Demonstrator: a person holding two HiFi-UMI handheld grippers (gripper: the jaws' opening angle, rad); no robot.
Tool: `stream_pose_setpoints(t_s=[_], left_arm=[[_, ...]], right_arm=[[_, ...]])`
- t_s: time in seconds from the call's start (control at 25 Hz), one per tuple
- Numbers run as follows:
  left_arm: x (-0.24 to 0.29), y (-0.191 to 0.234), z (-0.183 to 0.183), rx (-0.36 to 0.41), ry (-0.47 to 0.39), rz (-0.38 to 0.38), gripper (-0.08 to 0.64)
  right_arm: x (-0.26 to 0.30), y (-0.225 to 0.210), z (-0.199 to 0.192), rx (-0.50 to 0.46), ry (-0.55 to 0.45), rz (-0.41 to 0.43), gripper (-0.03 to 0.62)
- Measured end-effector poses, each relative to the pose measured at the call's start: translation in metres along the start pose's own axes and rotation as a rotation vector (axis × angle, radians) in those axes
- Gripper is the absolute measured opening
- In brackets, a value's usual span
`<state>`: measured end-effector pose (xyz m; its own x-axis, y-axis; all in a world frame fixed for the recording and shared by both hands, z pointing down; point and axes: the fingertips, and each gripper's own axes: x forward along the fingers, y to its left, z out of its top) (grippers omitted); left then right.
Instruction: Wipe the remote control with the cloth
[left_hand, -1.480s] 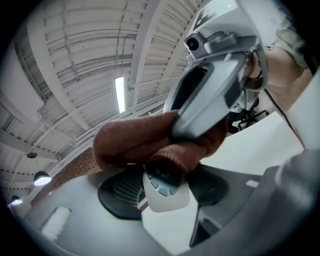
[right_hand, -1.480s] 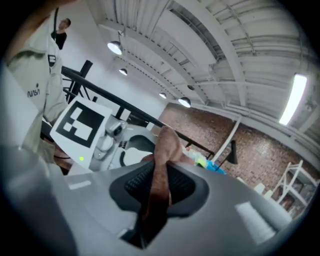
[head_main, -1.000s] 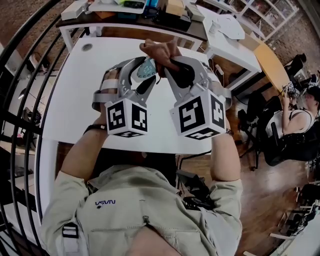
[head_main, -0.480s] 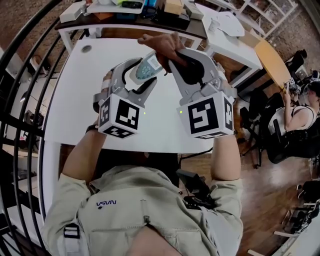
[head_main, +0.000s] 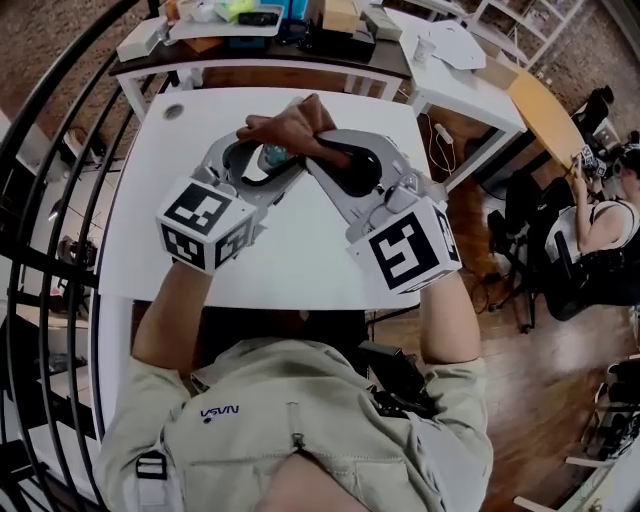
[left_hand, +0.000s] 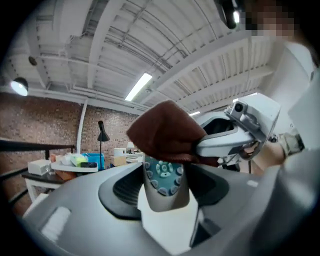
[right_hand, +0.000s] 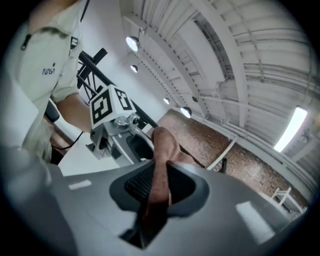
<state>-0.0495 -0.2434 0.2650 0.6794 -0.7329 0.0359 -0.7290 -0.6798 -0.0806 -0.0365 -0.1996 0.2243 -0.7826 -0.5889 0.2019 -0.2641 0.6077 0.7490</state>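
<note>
2 grippers above table (head_main: 140, 210): left gripper (head_main: 258, 165) fingers (left_hand: 120, 187), half spread, clamp remote control (left_hand: 162, 182); right gripper (head_main: 325, 150) fingers (right_hand: 137, 185), nearly together, pinch cloth (left_hand: 167, 132) draped over its far end.

A white table (head_main: 145, 190) stands on wood floor (head_main: 530, 400); brick wall (left_hand: 45, 125), ceiling strip light (left_hand: 141, 85).

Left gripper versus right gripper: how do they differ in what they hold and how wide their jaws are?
The left gripper holds the grey remote control; the right gripper pinches the brown cloth. The left gripper's jaws stand apart at the remote's width; the right gripper's are nearly together on thin fabric. Both grip something above the white table, meeting where the cloth covers the remote's far end.
</note>
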Motion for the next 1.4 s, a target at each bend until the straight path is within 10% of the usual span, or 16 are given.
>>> stream_pose_setpoints(t_s=[0.28,0.84,1.12,1.4], left_arm=[[-0.015,-0.001,0.027,-0.326,-0.159,-0.149,0.282],[-0.024,0.013,0.048,-0.512,-0.239,-0.196,0.282],[-0.027,-0.002,0.054,-0.600,-0.266,-0.302,0.282],[-0.022,-0.013,0.061,-0.642,-0.285,-0.367,0.282]], right_arm=[[-0.023,-0.070,-0.006,0.278,-0.154,-0.279,0.064],[0.005,0.019,-0.003,0.220,-0.197,0.067,0.064],[-0.002,-0.053,-0.025,0.391,-0.194,-0.176,0.064],[0.012,-0.046,-0.013,0.346,-0.227,-0.100,0.064]])
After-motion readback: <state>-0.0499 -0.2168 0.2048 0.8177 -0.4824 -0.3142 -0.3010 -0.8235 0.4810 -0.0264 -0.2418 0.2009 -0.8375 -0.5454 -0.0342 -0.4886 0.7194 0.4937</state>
